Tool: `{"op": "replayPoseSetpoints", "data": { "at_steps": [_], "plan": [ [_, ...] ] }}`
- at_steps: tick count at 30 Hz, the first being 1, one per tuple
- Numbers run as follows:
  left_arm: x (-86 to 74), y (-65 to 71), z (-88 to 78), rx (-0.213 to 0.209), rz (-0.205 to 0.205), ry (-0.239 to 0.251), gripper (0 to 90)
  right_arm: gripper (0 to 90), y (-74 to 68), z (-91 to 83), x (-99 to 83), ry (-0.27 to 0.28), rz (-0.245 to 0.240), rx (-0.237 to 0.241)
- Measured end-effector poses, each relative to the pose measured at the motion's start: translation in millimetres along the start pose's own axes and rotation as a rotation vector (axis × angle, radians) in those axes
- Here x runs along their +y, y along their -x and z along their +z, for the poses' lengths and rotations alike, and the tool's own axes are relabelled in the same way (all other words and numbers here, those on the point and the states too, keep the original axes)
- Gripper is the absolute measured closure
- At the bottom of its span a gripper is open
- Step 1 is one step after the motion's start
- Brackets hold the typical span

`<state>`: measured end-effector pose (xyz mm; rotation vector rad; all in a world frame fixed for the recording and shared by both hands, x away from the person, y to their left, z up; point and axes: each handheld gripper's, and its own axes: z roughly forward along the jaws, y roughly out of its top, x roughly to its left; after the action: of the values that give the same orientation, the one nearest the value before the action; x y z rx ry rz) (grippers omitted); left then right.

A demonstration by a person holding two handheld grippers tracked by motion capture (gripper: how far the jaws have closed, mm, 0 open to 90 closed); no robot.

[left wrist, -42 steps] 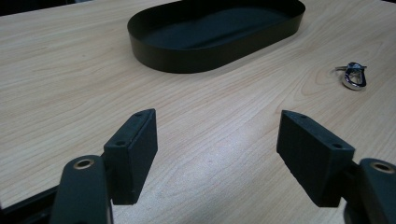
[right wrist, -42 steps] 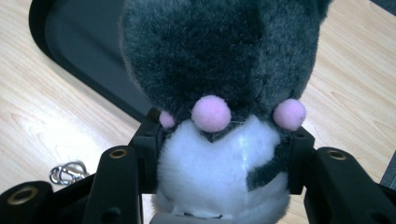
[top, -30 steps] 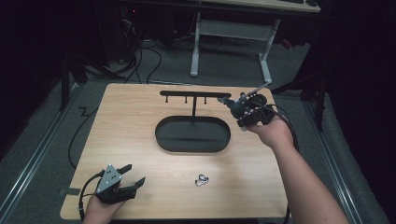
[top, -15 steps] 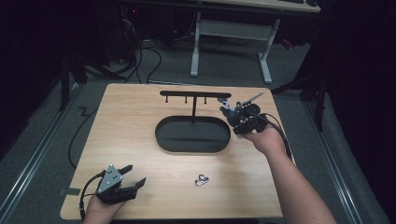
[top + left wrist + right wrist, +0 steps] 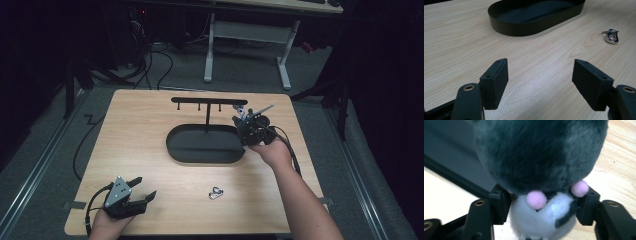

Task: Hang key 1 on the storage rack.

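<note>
My right gripper (image 5: 248, 131) hangs low over the right end of the black oval tray (image 5: 172, 150). In the right gripper view a fuzzy grey plush toy (image 5: 539, 152) with a white patch and two pink dots sits between the jaws of this gripper (image 5: 542, 202). Both pads still touch its fur, though the jaws have just been opening. My left gripper (image 5: 142, 189) rests at the table's near left corner. Its jaws (image 5: 540, 77) stand open over bare wood.
A black T-shaped rack (image 5: 207, 101) with small hooks rises behind the tray. A small silver carabiner (image 5: 216, 193) lies on the wood in front of the tray, also seen to the upper right in the left gripper view (image 5: 611, 36). The tray's wall (image 5: 524, 27) lies ahead of the left gripper.
The right hand has come down and toward me with the plush toy, from beside the rack's right end to the tray's right end. The left hand has stayed still.
</note>
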<state>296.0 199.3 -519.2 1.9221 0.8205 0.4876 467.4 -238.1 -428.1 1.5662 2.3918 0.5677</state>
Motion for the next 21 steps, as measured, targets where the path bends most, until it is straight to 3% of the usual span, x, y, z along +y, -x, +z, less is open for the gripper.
{"op": "replayPoseSetpoints", "data": {
  "at_steps": [2,7,11,15,16,21],
  "plan": [
    [-0.2,-0.3,0.1,-0.001,-0.002,0.000,29.8,35.7,0.1,2.6,-0.5,0.006,0.015,0.001],
    [-0.1,-0.8,0.8,0.000,-0.003,-0.001,29.7,30.2,-0.3,-2.9,-4.5,0.041,-0.002,-0.011],
    [0.4,-0.3,1.5,-0.002,-0.001,-0.002,29.7,32.0,-3.6,-19.4,-15.4,0.087,-0.032,-0.020],
    [0.9,1.2,2.1,-0.006,0.003,-0.006,29.7,36.7,-10.8,-32.7,-37.5,0.137,-0.069,-0.017],
    [1.0,1.6,2.1,-0.006,0.004,-0.004,29.6,39.6,-13.7,-35.3,-47.8,0.175,-0.075,-0.006],
    [1.3,2.4,3.0,-0.011,0.008,-0.004,29.6,51.2,-20.3,-29.0,-92.2,0.251,-0.038,0.109]
  ]
}}
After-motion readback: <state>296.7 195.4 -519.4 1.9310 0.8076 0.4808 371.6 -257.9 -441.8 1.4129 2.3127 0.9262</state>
